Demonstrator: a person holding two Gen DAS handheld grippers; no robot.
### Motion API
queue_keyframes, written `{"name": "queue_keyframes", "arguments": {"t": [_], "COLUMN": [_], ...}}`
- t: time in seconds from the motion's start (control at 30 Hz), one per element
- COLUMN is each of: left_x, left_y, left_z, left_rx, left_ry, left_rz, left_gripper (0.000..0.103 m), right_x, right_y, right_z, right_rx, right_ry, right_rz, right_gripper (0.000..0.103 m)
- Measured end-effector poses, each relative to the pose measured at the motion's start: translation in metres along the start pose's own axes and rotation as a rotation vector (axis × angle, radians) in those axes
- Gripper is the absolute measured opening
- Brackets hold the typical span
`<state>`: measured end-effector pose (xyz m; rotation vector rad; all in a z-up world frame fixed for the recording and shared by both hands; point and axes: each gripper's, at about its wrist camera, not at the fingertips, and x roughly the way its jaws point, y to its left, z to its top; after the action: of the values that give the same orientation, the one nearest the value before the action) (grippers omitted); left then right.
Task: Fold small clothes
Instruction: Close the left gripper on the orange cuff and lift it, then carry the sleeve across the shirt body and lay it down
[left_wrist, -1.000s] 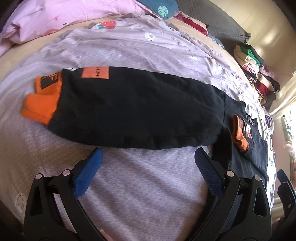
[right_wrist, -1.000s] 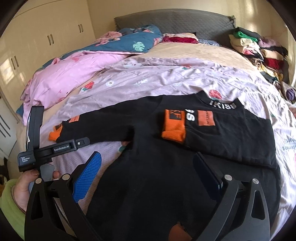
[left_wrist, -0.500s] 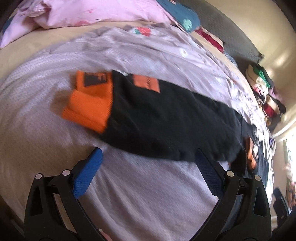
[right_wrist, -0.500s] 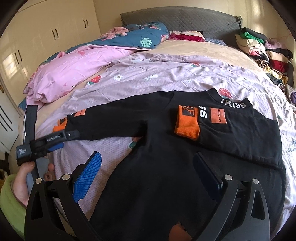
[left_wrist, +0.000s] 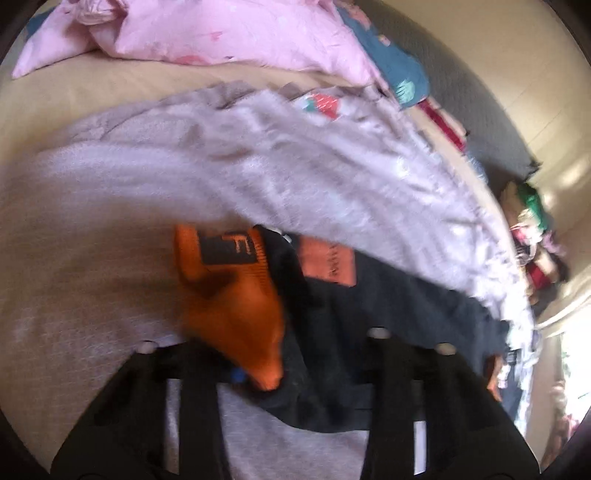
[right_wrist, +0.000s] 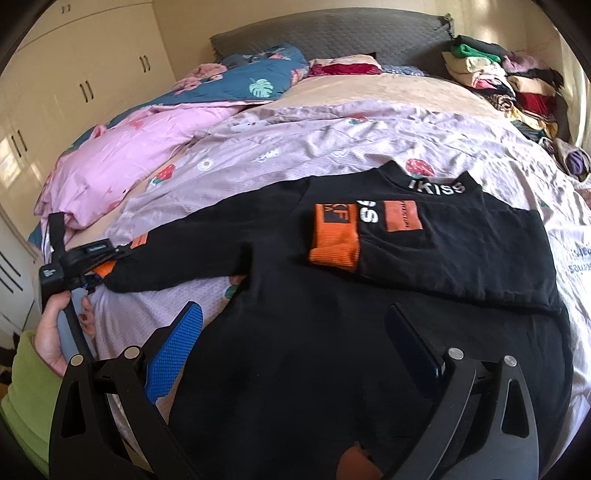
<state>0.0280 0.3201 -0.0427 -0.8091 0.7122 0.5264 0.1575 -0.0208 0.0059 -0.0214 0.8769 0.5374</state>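
Note:
A black sweater (right_wrist: 369, 332) with orange patches lies flat on the lilac sheet (right_wrist: 295, 140). One sleeve is folded across the chest, its orange cuff (right_wrist: 336, 240) near the middle. The other sleeve (right_wrist: 184, 254) stretches out to the left. Its orange cuff (left_wrist: 236, 310) is bunched between the fingers of my left gripper (left_wrist: 258, 380), whose jaws are closing and pinching it. The right wrist view shows that left gripper (right_wrist: 98, 273) at the sleeve's end, held by a hand (right_wrist: 51, 332). My right gripper (right_wrist: 291, 339) hovers open over the sweater's lower body, nothing between its blue pads (right_wrist: 177, 343).
A pink quilt (right_wrist: 110, 158) and a blue leaf-print quilt (right_wrist: 258, 77) are heaped along the bed's left and far side. A pile of folded clothes (right_wrist: 509, 81) sits at the far right by the grey headboard (right_wrist: 332, 33). Cream wardrobe doors (right_wrist: 74, 74) stand to the left.
My left gripper has moved in on the outstretched sleeve's orange cuff and its wide-open jaws have come together on it. The right gripper has barely shifted and stays open.

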Motion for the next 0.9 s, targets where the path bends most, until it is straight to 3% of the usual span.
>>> {"name": "queue_keyframes", "arguments": {"t": [0.03,0.1,0.3,0.6,0.9], "left_x": [-0.004,-0.014,-0.04,-0.059,-0.07], "left_y": [-0.005,-0.015,-0.049,-0.13,-0.208], "left_z": [0.002,0.006,0.014,0.019,0.001], "left_rx": [0.019,0.045,0.098,0.179,0.287], "left_ry": [-0.01,-0.03,-0.072,-0.102,-0.108], "left_rz": [-0.008,-0.047,-0.137,-0.282,-0.396], "left_gripper": [0.008,0.007,0.006,0.006,0.006], "right_x": [-0.001,-0.002,-0.009,-0.032,-0.062], "right_y": [-0.003,-0.009,-0.027,-0.056,-0.101], "right_z": [-0.001,-0.002,-0.002,-0.008,-0.02], "right_rx": [0.007,0.029,0.085,0.169,0.276], "right_ry": [-0.001,-0.005,-0.024,-0.071,-0.131], "right_rz": [0.001,0.003,0.005,-0.005,-0.038], "right_gripper": [0.098,0.098,0.098,0.098,0.098]}}
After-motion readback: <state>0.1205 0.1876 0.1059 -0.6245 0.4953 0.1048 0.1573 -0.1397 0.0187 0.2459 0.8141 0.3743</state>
